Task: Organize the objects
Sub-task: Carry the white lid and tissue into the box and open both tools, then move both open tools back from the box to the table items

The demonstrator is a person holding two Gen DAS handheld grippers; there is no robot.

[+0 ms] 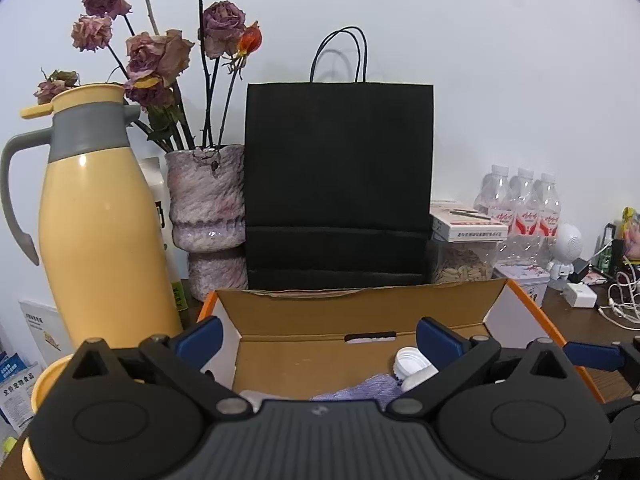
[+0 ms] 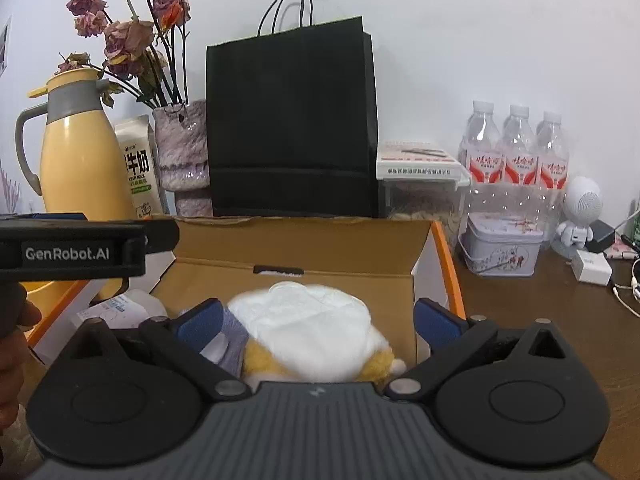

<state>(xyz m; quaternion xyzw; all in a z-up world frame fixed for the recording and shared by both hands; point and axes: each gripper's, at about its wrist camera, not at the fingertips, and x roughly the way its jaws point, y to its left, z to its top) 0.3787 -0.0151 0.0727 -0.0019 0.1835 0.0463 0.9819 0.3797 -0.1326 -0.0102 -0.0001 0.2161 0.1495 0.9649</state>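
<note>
The right claw stands spread wide, gripping nothing; a white-and-yellow plush toy lies between its blue fingers inside the open orange-edged cardboard box. The left claw gapes wide too, over a white bottle and lilac cloth in that box.

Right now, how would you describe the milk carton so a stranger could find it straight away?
Start at the tall black bag standing against the wall. Left of it is a mottled pink vase of dried roses, then a yellow jug. The milk carton stands between vase and jug: the only white, gable-topped box there, with large black print.
</note>
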